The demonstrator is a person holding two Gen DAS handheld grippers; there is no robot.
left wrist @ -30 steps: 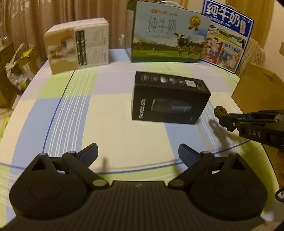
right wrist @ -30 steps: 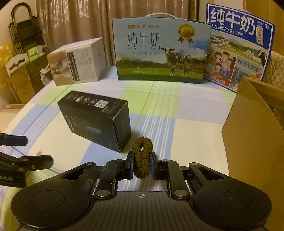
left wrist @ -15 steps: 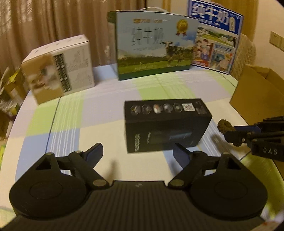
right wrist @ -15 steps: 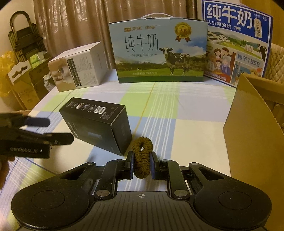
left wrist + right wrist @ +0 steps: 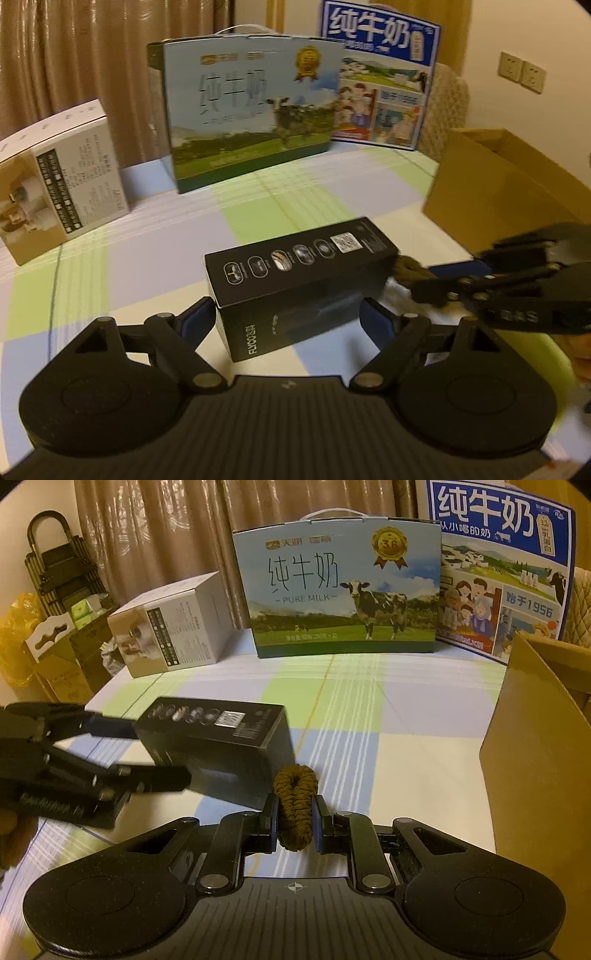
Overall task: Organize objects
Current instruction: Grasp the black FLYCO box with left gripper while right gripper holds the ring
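A black carton printed FLYCO lies on the checked tablecloth. My left gripper straddles its near end, and both blue pads touch its sides. The right wrist view shows the same carton with the left gripper around it, one finger on each long side. My right gripper is shut on a brown braided hair tie, held upright just off the carton's right corner. From the left wrist view, the right gripper and the hair tie sit at the carton's right end.
At the right table edge stands an open brown cardboard box. Along the back stand a white box, a light-blue milk carton with a cow and a dark-blue milk carton. Bags and boxes pile up beyond the left edge.
My left gripper has moved forward around the black carton and its jaws have narrowed onto it. The carton has turned a little. The right gripper and its hair tie have stayed put.
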